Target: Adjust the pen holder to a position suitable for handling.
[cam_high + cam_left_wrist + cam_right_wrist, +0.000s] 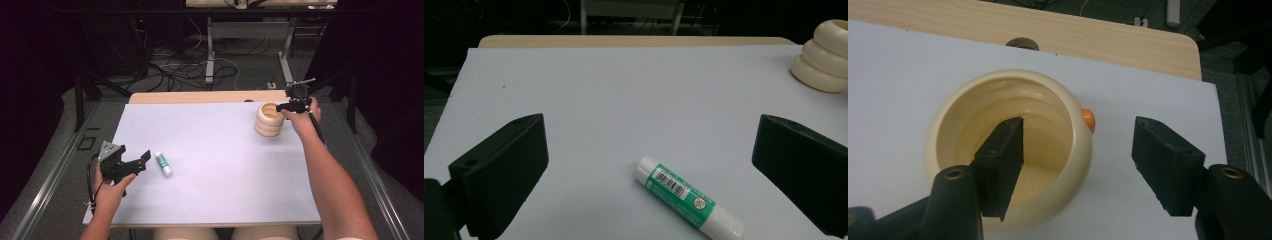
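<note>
White board (210, 150) covers the table; near its far right corner the cream ribbed cup (269, 120) is straddled at its rim by the right gripper (1078, 165), jaws apart. Closing on the wall seems next. The left gripper (649, 165) is held open by the glue stick (689, 203).

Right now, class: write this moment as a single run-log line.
left gripper: open, glue stick lying between jaws, untouched | right gripper: open, straddling wall of cream ribbed cup, one jaw inside, one outside | orange bump on rim

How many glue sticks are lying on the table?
1. The glue stick lies on the white board near its left side, just ahead of the left gripper. The ridged cream holder looks empty inside.
</note>
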`<state>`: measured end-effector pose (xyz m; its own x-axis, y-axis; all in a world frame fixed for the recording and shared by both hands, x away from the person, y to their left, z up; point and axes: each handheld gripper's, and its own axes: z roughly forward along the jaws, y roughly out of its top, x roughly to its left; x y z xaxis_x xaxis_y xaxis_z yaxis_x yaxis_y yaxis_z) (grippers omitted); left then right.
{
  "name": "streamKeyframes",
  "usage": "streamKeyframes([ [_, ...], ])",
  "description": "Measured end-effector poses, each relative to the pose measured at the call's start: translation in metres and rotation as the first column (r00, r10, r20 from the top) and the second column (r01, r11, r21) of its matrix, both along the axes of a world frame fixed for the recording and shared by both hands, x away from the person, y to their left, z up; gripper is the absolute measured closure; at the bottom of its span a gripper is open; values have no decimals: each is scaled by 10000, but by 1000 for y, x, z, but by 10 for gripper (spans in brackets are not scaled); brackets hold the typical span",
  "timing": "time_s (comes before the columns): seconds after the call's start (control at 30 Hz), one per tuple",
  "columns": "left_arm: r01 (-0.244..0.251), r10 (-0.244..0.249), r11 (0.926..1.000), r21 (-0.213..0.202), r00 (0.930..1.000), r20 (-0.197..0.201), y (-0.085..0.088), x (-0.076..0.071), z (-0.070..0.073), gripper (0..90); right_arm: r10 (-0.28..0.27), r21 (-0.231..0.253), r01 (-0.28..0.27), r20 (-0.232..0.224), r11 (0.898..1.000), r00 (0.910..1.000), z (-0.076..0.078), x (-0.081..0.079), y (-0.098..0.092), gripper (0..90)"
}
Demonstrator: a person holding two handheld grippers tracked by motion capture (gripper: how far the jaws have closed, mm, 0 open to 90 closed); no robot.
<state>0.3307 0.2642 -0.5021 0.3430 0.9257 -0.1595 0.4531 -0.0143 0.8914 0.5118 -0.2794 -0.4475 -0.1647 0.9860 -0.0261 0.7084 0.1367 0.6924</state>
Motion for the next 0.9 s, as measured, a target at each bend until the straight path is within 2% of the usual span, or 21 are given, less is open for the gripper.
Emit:
streamKeyframes([
  [0.2, 8, -8, 10000, 4, 10000, -45, 1, 1, -1, 16, 79, 136, -84, 347, 9999, 9994, -7, 8, 2, 410],
  [0.3, -15, 15, 10000, -30, 10000, -43, 1, 1, -1, 16, 96, 204, -102, 316, 9997, 9995, -9, 10, 3, 428],
  [0.37, -39, 38, 10000, -56, 10000, -50, 2, 1, 0, 16, 92, -59, -91, 177, 9999, 9998, -12, 12, 3, 457],
  [0.47, -49, 49, 10000, -51, 10000, -56, 2, 0, -1, 16, -98, -204, 98, -22, 9997, 9999, -15, 14, 2, 482],
  [0.67, -46, 46, 10000, -47, 10000, -30, 2, 1, 0, 17, -496, 70, 501, -613, 9987, 9969, -22, 17, -1, 517],
  [0.9, -54, 54, 10000, -53, 10000, -64, 3, 1, 0, 17, -826, 143, 841, -874, 9964, 9927, -26, 19, -1, 557],
])
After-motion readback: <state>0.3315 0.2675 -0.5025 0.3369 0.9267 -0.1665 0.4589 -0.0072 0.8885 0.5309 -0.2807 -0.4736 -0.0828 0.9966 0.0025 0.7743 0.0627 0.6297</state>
